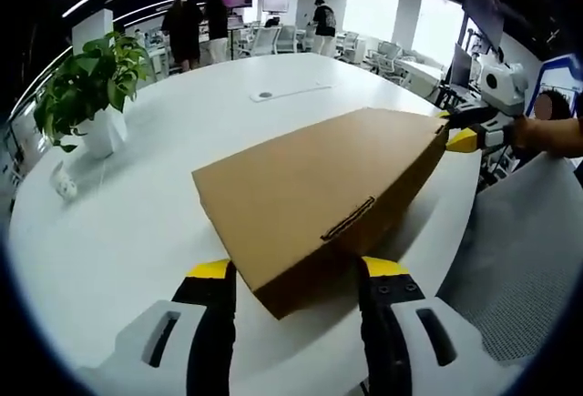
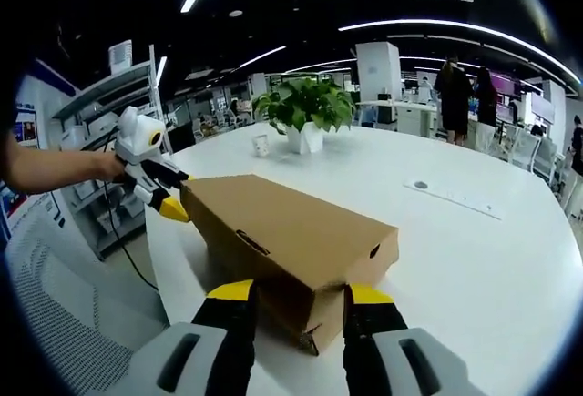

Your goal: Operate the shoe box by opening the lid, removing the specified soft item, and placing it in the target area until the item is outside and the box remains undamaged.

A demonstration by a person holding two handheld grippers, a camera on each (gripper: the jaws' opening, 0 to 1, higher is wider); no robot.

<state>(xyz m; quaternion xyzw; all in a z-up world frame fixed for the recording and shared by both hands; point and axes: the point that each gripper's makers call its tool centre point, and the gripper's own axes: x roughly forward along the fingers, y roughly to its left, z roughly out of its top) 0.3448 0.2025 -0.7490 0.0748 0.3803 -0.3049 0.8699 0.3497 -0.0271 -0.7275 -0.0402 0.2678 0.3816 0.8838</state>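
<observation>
A closed brown cardboard shoe box (image 1: 319, 187) lies slantwise on the white table (image 1: 164, 196). In the left gripper view, my left gripper (image 1: 296, 269) stands open at the bottom, its yellow-tipped jaws on either side of the box's near corner. The right gripper (image 1: 455, 128) shows at the box's far end, held by a hand. In the right gripper view, the same box (image 2: 291, 228) runs away from me. My right gripper (image 2: 301, 293) is open with the box's near end between its jaws. The left gripper (image 2: 168, 194) sits at the far corner. The lid is down, so the contents are hidden.
A potted green plant (image 1: 91, 91) stands at the table's left and appears again as plant (image 2: 305, 109), with a small white object (image 2: 261, 146) beside it. A grey mat (image 1: 528, 259) lies off the table's edge. People stand by desks and chairs in the background.
</observation>
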